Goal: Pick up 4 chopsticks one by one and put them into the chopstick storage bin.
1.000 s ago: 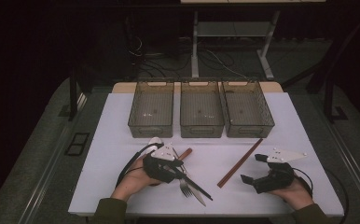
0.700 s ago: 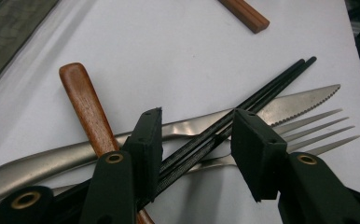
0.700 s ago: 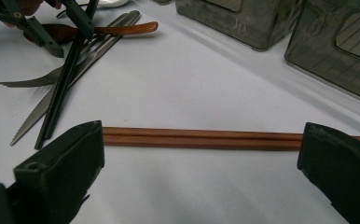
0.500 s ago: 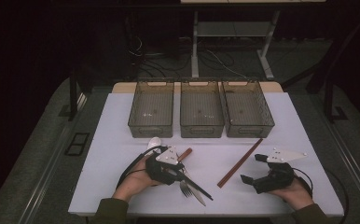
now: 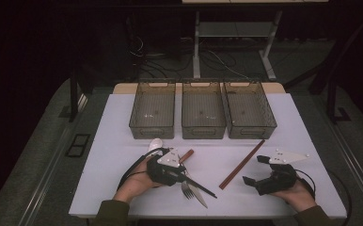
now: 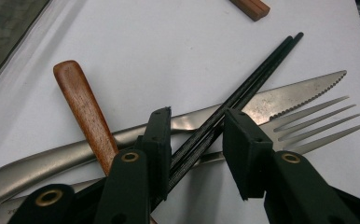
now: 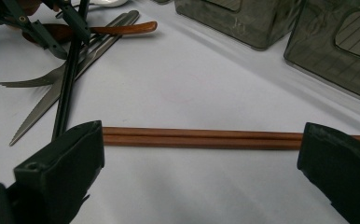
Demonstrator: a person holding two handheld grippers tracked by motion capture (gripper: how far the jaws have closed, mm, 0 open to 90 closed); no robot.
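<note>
The black chopsticks (image 6: 243,93) lie slantwise across the knife (image 6: 280,95) and the fork (image 6: 318,119) near the front edge of the white table (image 5: 118,136), and they run up between the jaws of your left gripper (image 6: 194,135). Those jaws have just been closing around the pair; one pad sits right against the sticks, the other shows a gap, so nothing is clamped yet. A wooden-handled utensil (image 6: 85,112) lies in the same heap, crossing under the knife handle. Your right gripper (image 7: 201,158) rests low over the table with its jaws wide apart, and the brown chopsticks (image 7: 201,138) lie flat just beyond its pads, untouched. Farther back, three grey mesh bins stand side by side: the left bin (image 5: 153,110), the middle bin (image 5: 203,110) and the right bin (image 5: 248,110), each showing bare mesh at its bottom. Compared with a second ago, both of your hands sit where they were, and the cutlery, the brown pair and the bins have not shifted.
</note>
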